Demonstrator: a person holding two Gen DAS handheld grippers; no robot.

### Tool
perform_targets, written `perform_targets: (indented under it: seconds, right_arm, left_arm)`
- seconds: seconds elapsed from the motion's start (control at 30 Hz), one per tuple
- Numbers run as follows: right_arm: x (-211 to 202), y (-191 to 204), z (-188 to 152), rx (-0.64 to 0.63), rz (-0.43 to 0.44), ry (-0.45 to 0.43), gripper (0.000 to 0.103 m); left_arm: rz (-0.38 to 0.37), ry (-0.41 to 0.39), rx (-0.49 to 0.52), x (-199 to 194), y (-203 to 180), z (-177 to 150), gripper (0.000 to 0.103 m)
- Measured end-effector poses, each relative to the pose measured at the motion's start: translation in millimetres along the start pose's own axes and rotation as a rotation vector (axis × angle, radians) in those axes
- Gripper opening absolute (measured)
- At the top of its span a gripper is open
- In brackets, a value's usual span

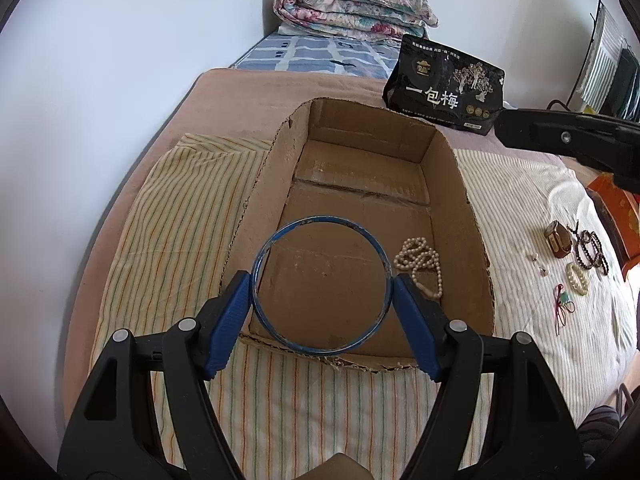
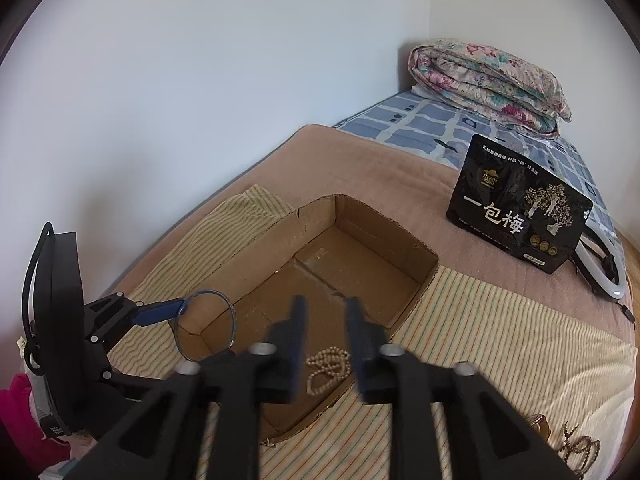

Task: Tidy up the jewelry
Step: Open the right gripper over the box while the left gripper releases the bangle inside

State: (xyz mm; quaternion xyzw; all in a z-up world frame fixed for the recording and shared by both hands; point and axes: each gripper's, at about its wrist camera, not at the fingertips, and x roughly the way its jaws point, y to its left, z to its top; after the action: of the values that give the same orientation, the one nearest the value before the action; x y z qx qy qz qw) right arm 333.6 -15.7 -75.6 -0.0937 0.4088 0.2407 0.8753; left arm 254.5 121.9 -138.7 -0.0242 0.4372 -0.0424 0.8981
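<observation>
My left gripper (image 1: pixel 322 286) is shut on a blue bangle (image 1: pixel 320 224), holding it above the near end of an open cardboard box (image 1: pixel 276 160). A pearl necklace (image 1: pixel 420 264) lies on the box floor at the near right. In the right wrist view the bangle (image 2: pixel 230 308) hangs over the box's (image 2: pixel 256 248) left corner, held by the left gripper (image 2: pixel 182 308). My right gripper (image 2: pixel 326 312) is open and empty above the pearl necklace (image 2: pixel 328 368). Loose jewelry lies on the cloth at right: a dark bead bracelet (image 1: pixel 592 248), a pearl bracelet (image 1: pixel 576 278), a small brown box (image 1: pixel 560 240).
The box sits on a striped cloth (image 1: pixel 176 216) over a pink blanket on a bed. A black snack bag (image 1: pixel 444 88) stands behind the box. A folded floral quilt (image 1: pixel 352 8) lies at the far end. A wall runs along the left. A ring light (image 2: pixel 608 264) lies at right.
</observation>
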Motion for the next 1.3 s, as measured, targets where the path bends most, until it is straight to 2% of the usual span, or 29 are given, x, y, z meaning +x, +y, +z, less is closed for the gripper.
perform_targets:
  seconds: [0.1, 0.17, 0.23, 0.37, 0.6, 0.87, 1.07, 1.3]
  right_arm:
    - [-2, -1, -2, 0.0, -0.007, -0.005, 0.035]
    - [-5, -2, -3, 0.002, -0.02, -0.01, 0.05]
    - [-10, -4, -5, 0.005, -0.035, -0.019, 0.057]
    - [-21, -10, -8, 0.016, -0.04, -0.031, 0.059]
    - [-49, -23, -14, 0.045, -0.059, -0.065, 0.068]
    - [-87, -40, -31, 0.063, -0.113, -0.102, 0.089]
    - [-119, -62, -51, 0.094, -0.164, -0.121, 0.101]
    - [-152, -99, -83, 0.147, -0.245, -0.124, 0.103]
  left_arm:
    - [0.005, -0.001, -0.001, -1, 0, -1, 0.074]
    - [0.006, 0.001, -0.002, -1, 0, 0, 0.076]
    - [0.009, -0.001, -0.004, -3, 0, 0, 0.078]
    - [0.014, -0.01, -0.013, -10, -1, -1, 0.078]
    - [0.022, -0.036, -0.017, -26, -4, 0, 0.078]
    - [0.015, -0.061, -0.006, -43, -18, -2, 0.078]
    - [0.002, -0.074, 0.012, -52, -33, -2, 0.078]
    - [-0.027, -0.087, 0.04, -61, -58, -3, 0.078]
